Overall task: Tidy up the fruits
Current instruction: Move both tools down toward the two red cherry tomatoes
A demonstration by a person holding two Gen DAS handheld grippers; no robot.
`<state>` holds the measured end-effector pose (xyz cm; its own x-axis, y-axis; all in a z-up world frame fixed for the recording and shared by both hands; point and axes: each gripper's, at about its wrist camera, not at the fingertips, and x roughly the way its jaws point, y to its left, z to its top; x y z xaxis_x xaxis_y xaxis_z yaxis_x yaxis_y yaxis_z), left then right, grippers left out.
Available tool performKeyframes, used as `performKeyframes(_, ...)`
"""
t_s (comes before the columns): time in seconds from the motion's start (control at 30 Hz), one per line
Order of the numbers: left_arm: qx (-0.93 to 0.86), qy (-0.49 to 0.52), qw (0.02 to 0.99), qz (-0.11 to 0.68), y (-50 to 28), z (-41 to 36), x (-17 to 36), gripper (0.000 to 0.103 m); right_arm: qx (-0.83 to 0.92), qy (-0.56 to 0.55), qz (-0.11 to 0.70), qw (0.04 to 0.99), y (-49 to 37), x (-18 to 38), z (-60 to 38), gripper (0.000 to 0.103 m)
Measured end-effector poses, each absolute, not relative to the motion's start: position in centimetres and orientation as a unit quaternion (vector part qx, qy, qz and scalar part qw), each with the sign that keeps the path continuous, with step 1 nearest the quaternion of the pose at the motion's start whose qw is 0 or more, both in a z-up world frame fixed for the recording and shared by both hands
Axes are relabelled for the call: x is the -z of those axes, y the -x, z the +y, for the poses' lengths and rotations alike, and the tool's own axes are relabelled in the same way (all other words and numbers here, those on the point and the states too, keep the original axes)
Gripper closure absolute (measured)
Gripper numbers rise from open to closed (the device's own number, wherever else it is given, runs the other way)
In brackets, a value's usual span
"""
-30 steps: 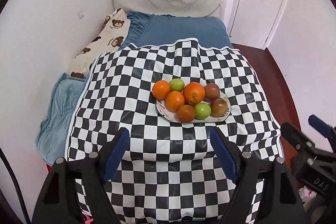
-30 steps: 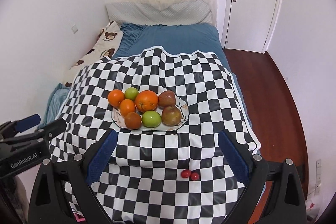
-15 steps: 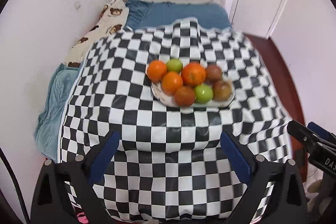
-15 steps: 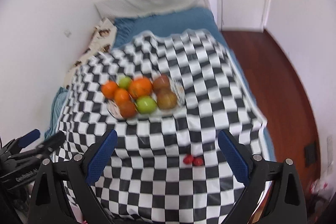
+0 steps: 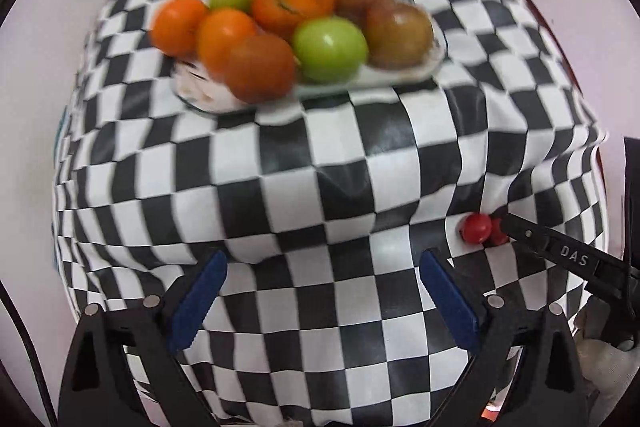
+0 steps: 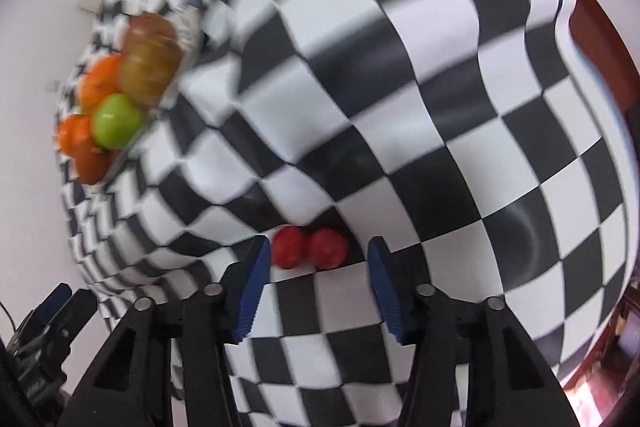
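Right tool (image 6: 316, 259) is down at the checkered cloth (image 6: 400, 107) and its jaws have just been closing in, with the two small red fruits (image 6: 308, 249) sitting between the blue pads (image 6: 254, 279). The left pad looks just beside the nearer fruit, the right pad stands clear of the other one, so the jaws are narrowed but apart, nothing pinched yet. From the left wrist view those red fruits (image 5: 478, 229) lie side by side in a fold of the cloth, well apart from the plate (image 5: 400, 77), and the right tool's black finger reaches in beside them.

Left tool (image 5: 320, 301) hangs over bare cloth, jaws wide apart, holding nothing, and they have just been opening.

On the plate the pile is already there: oranges (image 5: 292, 1), two green fruits (image 5: 330, 49) and brownish ones (image 5: 398, 35), all bunched together, a bit blurred here.

So by my reading the job is early. The big fruit sits gathered on the plate, the two little red ones are the strays, and none has been lifted. What is left looks like gripping them and carrying them over to join the rest
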<state>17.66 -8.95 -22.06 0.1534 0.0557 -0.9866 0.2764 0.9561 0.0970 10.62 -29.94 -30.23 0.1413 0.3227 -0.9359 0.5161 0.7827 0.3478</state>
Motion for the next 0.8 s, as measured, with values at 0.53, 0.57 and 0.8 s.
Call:
performKeyframes(0.53,0.090,-0.139,0.710,0.684,-17.3,-11.8,26.6,0.004,0.022,-0.392,0.620,0.679,-9.6,32.5,-31.0,0.089)
performKeyframes(0.57,0.090,-0.143,0.710,0.684,-17.2,-12.0,26.9,0.004,0.007,-0.400,0.621,0.674,-9.4,32.7,-31.1,0.089)
performKeyframes(0.8,0.083,-0.156,0.702,0.690,-16.6,-13.5,28.7,0.004,-0.010,-0.396,0.627,0.670,-9.9,34.0,-30.5,0.066)
